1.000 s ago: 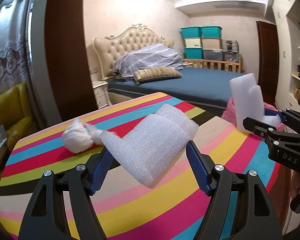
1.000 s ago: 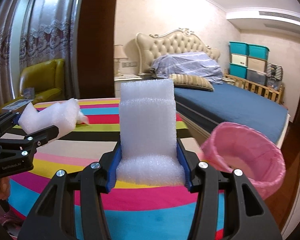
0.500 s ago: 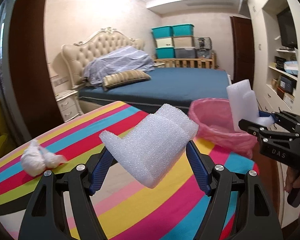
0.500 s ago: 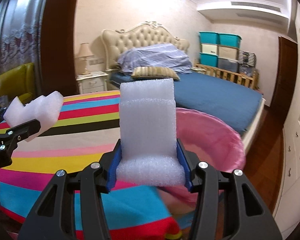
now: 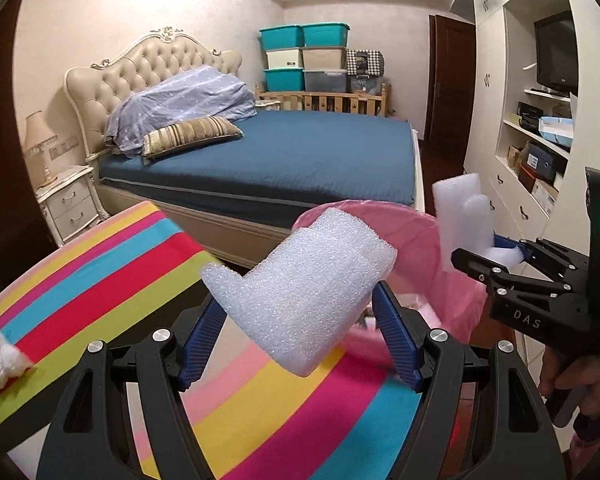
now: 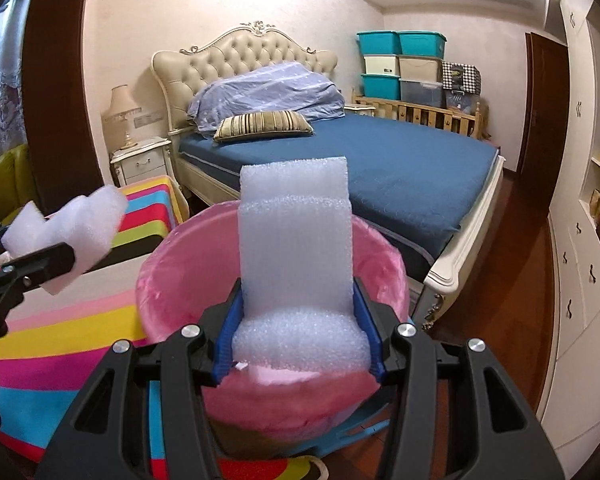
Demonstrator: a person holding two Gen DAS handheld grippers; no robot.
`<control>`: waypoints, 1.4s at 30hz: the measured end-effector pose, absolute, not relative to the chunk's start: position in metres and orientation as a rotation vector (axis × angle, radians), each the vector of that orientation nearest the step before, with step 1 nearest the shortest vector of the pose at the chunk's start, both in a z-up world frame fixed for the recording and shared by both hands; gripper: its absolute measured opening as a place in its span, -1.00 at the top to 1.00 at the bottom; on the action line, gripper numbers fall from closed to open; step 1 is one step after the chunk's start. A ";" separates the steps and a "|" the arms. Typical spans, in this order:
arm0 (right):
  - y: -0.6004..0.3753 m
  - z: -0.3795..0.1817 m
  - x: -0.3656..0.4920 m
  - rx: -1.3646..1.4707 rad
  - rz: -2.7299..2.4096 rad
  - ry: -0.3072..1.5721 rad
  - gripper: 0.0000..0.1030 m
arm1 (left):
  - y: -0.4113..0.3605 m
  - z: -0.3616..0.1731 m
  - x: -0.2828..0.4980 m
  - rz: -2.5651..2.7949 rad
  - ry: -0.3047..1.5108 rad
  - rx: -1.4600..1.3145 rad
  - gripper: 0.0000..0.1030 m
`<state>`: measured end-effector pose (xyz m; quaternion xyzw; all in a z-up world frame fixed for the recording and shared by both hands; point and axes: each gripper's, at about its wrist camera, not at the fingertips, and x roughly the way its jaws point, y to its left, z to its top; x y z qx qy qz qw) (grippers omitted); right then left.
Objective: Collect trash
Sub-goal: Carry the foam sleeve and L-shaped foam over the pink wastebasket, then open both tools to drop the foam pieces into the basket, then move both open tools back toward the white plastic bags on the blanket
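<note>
Gripping an upright foam piece (image 6: 296, 248), the right tool (image 6: 298, 336) holds it over the pink-lined bin (image 6: 172, 240). Alongside, the left tool (image 5: 300, 320) clamps an L-shaped foam block (image 5: 304, 292) above the striped counter (image 5: 100, 272); beyond stands the bed (image 6: 400, 160).

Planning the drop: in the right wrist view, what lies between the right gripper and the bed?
The pink-lined bin, seen in the right wrist view beyond the right gripper and its foam piece, before the bed.
</note>
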<state>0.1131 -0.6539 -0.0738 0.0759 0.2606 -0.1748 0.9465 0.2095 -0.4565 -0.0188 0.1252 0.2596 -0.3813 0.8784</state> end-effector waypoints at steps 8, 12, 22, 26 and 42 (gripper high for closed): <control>-0.680 -0.077 0.126 0.143 -0.365 0.502 -0.42 | -0.497 -0.021 0.235 -0.770 0.551 0.263 -0.35; -0.685 -0.069 0.098 0.162 -0.405 0.452 -0.42 | -0.517 -0.017 0.242 -0.807 0.529 0.251 -0.40; -0.657 -0.048 0.053 0.098 -0.399 0.404 -0.46 | -0.510 -0.014 0.237 -0.789 0.525 0.221 -0.88; -0.630 -0.046 0.071 0.075 -0.336 0.419 -0.46 | -0.457 -0.012 0.235 -0.712 0.461 0.280 -0.88; -0.423 -0.064 0.212 0.007 0.047 0.564 -0.46 | -0.172 -0.033 0.251 -0.229 0.477 0.220 -0.88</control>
